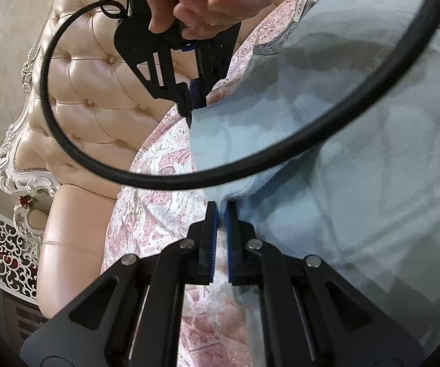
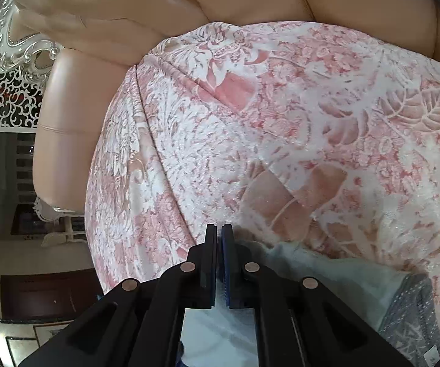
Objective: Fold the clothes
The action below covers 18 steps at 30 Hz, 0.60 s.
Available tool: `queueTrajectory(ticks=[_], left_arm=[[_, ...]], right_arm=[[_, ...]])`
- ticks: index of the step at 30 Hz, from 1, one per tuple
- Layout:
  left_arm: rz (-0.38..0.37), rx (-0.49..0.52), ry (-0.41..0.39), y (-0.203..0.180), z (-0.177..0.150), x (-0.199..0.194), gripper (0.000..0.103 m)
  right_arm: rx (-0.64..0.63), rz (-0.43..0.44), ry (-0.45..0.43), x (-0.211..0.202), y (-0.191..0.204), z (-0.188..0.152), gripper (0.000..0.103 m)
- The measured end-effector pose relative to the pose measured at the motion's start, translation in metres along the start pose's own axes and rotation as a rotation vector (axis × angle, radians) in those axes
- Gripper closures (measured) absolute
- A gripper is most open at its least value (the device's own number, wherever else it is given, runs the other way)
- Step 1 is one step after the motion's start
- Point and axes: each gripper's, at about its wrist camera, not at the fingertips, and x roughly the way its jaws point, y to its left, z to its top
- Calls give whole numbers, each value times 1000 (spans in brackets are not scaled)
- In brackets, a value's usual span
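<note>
A pale blue garment (image 1: 327, 140) is lying spread on the pink floral bedspread (image 2: 250, 107). The left gripper (image 1: 221, 211) is pinching its near edge with jaws closed; the right gripper (image 1: 196, 104), farther along that same edge, is apparently clamping it too. The garment is stretching rightward from both, with bare bedspread lying open toward the tufted headboard (image 1: 88, 91).

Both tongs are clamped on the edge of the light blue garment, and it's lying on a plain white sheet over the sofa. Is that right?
Not quite. The sheet is not plain white: it has a pink and white floral print, as the right wrist view shows clearly. The rest holds: the left tongs and the right tongs are both shut on the edge of the light blue garment, which lies on that sheet over the sofa.
</note>
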Motion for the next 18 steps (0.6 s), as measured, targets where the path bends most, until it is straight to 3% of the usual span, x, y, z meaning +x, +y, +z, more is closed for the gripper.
queueTrajectory(ticks=[7,10,11,12,16,18], left_arm=[[12,10,-14,-3,-8,-6,85],[17,18,-29,-3,-16,-14,66],[4,22,-33,-4,-18,-17,53],[-8,17,-36,-4,-20,-18,51],[-44,-8,-48,-1,-26,-24,51],[-106,-82,-39,14,-27,-22,51]], right_arm=[[22,-7,-168,-57,-8,-2,95],[29,-47,-234,-98,-16,-24,94],[43,-52,-270,-115,-23,-39,94],[58,-58,-302,-131,-31,-53,94],[144,-215,-407,-181,-73,-121,68],[163,-304,-425,-201,-91,-152,57]])
